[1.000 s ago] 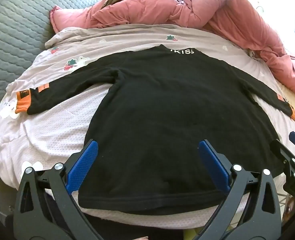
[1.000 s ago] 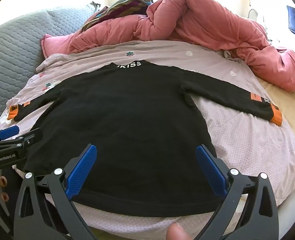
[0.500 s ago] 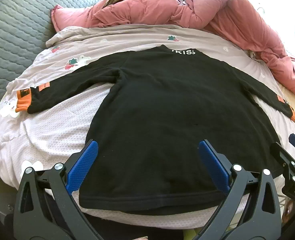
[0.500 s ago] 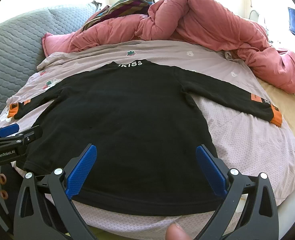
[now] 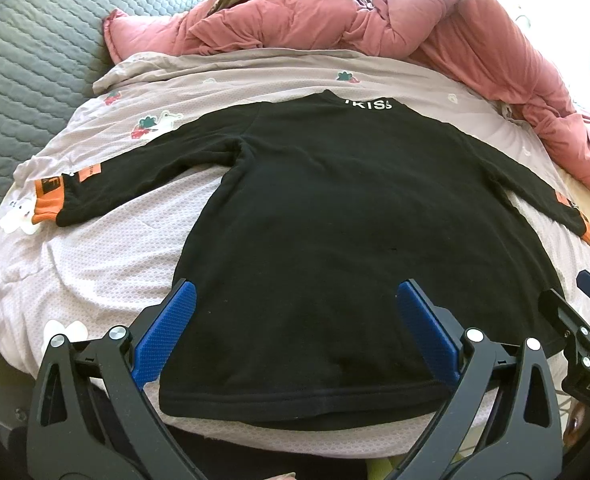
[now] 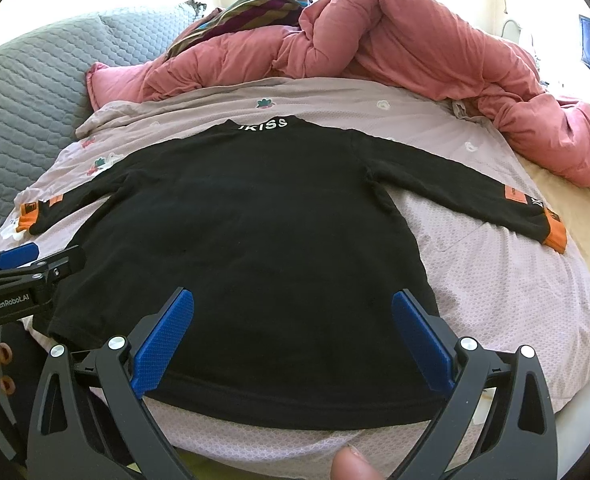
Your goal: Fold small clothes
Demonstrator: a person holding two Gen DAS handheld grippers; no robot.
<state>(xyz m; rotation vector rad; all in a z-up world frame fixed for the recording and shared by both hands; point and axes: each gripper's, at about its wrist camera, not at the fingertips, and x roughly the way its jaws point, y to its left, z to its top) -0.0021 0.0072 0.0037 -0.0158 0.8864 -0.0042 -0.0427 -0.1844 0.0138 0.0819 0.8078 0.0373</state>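
Observation:
A small black long-sleeved shirt [image 5: 335,232] with orange cuffs lies flat on the bed, sleeves spread, collar at the far side; it also shows in the right wrist view [image 6: 247,232]. My left gripper [image 5: 295,300] is open and empty, hovering above the hem's left half. My right gripper [image 6: 293,308] is open and empty above the hem's right half. The right gripper shows at the right edge of the left wrist view [image 5: 587,340], and the left gripper at the left edge of the right wrist view [image 6: 27,272].
The shirt lies on a pale pink blanket [image 5: 107,264] with flower prints. A bunched pink duvet [image 6: 415,52] and striped cloth [image 6: 255,4] lie at the far side. A grey quilted headboard [image 5: 27,68] is at left. The bed's near edge is just below the hem.
Both grippers have drifted only slightly; the shirt lies as before and both stay open.

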